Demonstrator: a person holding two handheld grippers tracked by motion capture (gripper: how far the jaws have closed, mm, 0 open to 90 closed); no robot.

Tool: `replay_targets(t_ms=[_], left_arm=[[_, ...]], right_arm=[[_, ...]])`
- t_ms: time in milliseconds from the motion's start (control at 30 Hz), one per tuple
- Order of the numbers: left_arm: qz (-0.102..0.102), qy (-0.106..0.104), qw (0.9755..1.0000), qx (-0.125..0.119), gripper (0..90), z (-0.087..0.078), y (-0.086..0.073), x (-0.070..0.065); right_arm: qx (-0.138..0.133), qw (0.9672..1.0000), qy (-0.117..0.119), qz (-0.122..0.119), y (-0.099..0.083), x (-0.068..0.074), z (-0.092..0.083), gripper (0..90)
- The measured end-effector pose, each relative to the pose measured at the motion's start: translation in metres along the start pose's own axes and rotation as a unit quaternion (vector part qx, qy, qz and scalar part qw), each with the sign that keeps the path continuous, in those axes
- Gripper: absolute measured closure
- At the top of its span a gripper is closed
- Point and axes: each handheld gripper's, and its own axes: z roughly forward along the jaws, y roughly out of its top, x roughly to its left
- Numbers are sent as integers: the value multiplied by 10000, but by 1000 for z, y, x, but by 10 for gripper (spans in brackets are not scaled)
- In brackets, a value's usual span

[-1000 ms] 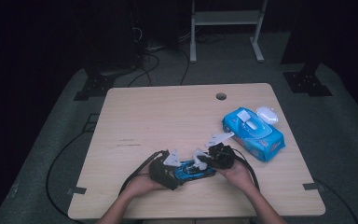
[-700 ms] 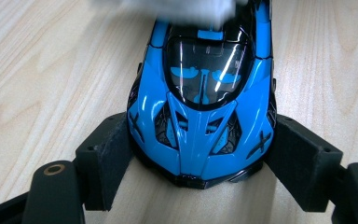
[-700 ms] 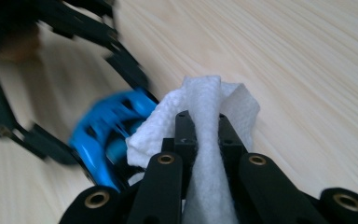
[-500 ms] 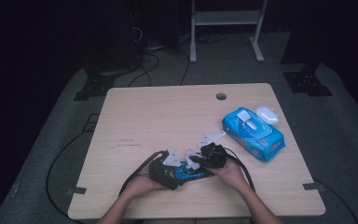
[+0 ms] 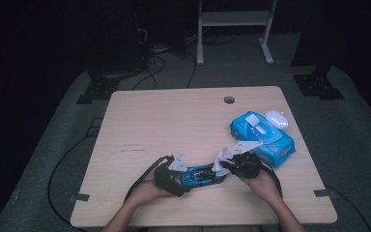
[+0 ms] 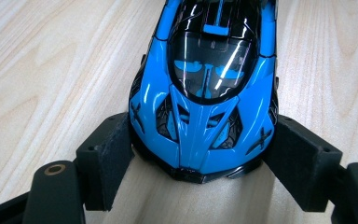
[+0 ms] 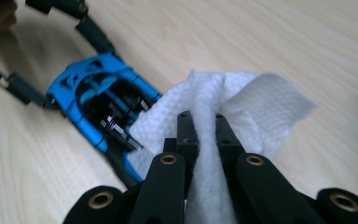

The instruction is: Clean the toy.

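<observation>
Wiping stage of cleaning a toy car, seen from above and from both tool cameras. I hold the blue toy car [image 5: 203, 174] steady near the front edge of the counter [image 5: 174, 125] with my left tongs [image 6: 200, 175], whose black pads press on the two front flanks of the nose, so the jaws stand part-way apart with the car between them. My right tongs [image 7: 204, 122] are pinched tight on a folded white wipe [image 7: 242, 100], which bulges out above and around the jaw tips; in the right gripper view its lower edge lies against the rear end of the car [image 7: 100, 100]. The blue wipes pack [image 5: 261, 137] lies just beside my right hand [image 5: 261, 181], toward the counter's right edge, with a small white object [image 5: 276, 118] touching its far side that I cannot identify. I judge the step in hand to be the wiping of the car's rear and upper body. The next move calls for drawing the wipe along the bodywork toward the nose with light downward pressure, while the left grip keeps the car from rolling or twisting out of the pads.
</observation>
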Motion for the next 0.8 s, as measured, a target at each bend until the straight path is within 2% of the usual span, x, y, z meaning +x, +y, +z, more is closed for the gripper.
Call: replay_targets(t_ms=[67, 133, 200, 333, 433, 500, 600, 633, 767, 800], left_arm=[[7, -3, 10000, -8, 250, 0, 0, 0], [5, -6, 10000, -16, 250, 0, 0, 0], [11, 1, 10000, -8, 251, 0, 0, 0], [27, 6, 10000, -9, 251, 0, 0, 0], [11, 8, 10000, -12, 251, 0, -1, 0], [25, 15, 10000, -4, 251, 0, 0, 0], [14, 18, 10000, 0, 250, 0, 0, 0], [12, 22, 10000, -3, 251, 0, 0, 0], [2, 11, 10000, -14, 250, 0, 0, 0], [7, 8, 10000, -17, 250, 0, 0, 0]], right_arm=[[19, 10000, -9, 69, 3, -2, 6, 842], [164, 9999, 36, 10, 3, -2, 14, 842], [132, 9998, 94, 76, 0, -2, 17, 843], [41, 9998, 157, 113, -9, 1, -3, 850], [62, 9999, 120, 10, -20, 7, -25, 854], [80, 9997, 219, 45, -25, 9, -34, 854], [225, 9994, 237, -61, -28, 13, -33, 844], [281, 9991, 302, -77, -27, 13, -29, 799], [199, 9993, 232, -233, -19, 15, -20, 632], [168, 9993, 197, -278, -16, 15, -17, 615]])
